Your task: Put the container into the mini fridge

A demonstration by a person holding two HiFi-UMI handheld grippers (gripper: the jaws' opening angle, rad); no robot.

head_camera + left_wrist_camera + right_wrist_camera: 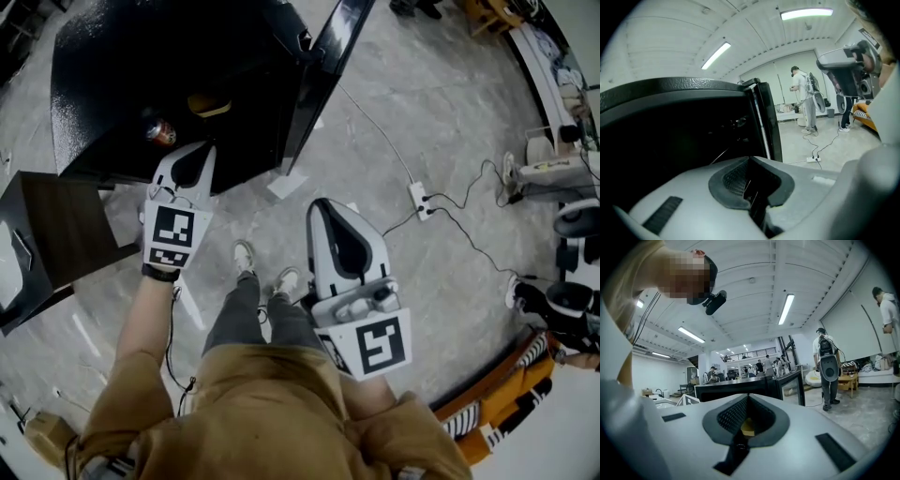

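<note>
head view
mini fridge (122,84): standing black at far left, with its door (323,75) hanging open toward the right.
container (208,105): lying yellowish deep inside the mini fridge, apart from both grippers.
can (161,132): sitting red at the near edge of the fridge's inside, left of and nearer than the container.
left gripper (197,157): pointing its tip at the fridge opening, just right of the can.
right gripper (330,220): hanging close to the body at right, well apart from the fridge.
side table (56,234): standing dark at left, near the fridge's near corner.
power strip (419,199): lying white on the grey floor at right, trailing cables.

left gripper view
left gripper: pressing both jaws together, gripping nothing.
mini fridge: filling the left with a dark inside, showing the door edge upright just beyond the jaw tips.
person (806,101): standing far off at right, on the floor.

right gripper view
right gripper: closing both jaws tip to tip; showing 1 yellowish patch (747,427) in the hollow behind the tips, too unclear to name.
mini fridge: sitting beyond the jaw tips, with the door standing open on its right.
person with a backpack (827,366): standing far right.
</note>
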